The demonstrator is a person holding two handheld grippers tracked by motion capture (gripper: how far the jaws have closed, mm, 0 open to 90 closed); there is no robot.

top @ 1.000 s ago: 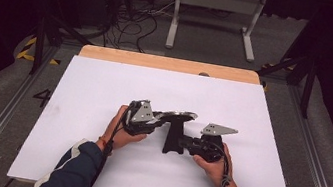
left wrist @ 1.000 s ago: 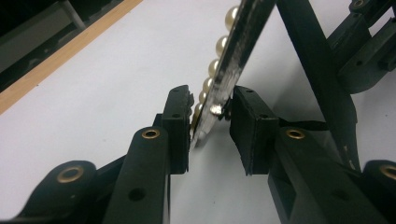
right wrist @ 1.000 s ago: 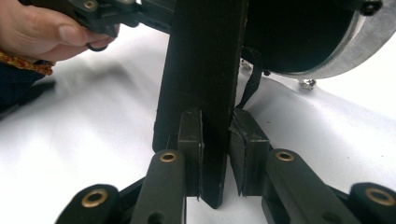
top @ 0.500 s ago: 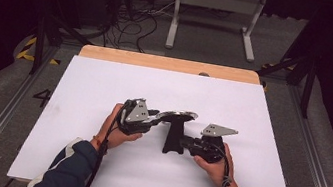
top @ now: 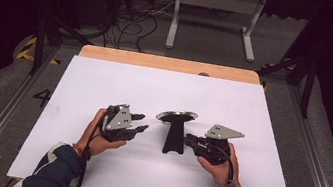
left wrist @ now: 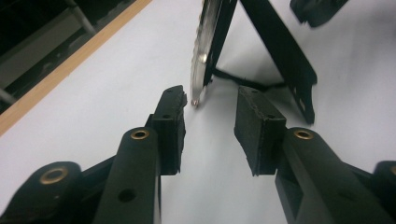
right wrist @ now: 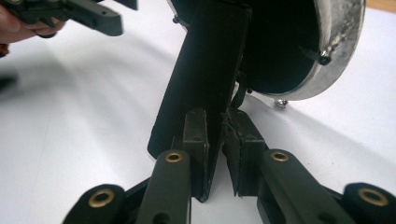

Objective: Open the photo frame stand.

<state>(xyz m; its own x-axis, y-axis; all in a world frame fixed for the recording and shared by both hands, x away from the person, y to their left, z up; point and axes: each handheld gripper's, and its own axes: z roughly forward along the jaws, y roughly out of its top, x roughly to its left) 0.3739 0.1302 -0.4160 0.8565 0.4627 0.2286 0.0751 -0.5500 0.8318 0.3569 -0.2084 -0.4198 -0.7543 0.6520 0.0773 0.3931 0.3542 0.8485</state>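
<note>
A black wedge-shaped stand (top: 173,137) topped by a round silver disc (top: 177,117) sits mid-table on the white sheet (top: 105,84). My right gripper (top: 188,140) is shut on the stand's thin black plate (right wrist: 205,60) low down, and in the right gripper view the disc (right wrist: 336,46) looms just above the right gripper (right wrist: 219,121). My left gripper (top: 142,123) rests open to the stand's left, a short gap away. In the left gripper view the disc's rim (left wrist: 201,60) stands edge-on just beyond the open left gripper (left wrist: 212,100), with nothing between its pads.
A bare wooden strip (top: 169,64) runs along the table's far edge. Metal rails (top: 4,113) flank both sides of the table. Cables and a white metal frame (top: 217,3) lie on the floor beyond. The person's hands (top: 96,138) rest on the sheet near the front.
My left gripper has pulled back leftward from the disc's rim and now sits apart from it. The disc has settled level over the stand. The right gripper has stayed put.
</note>
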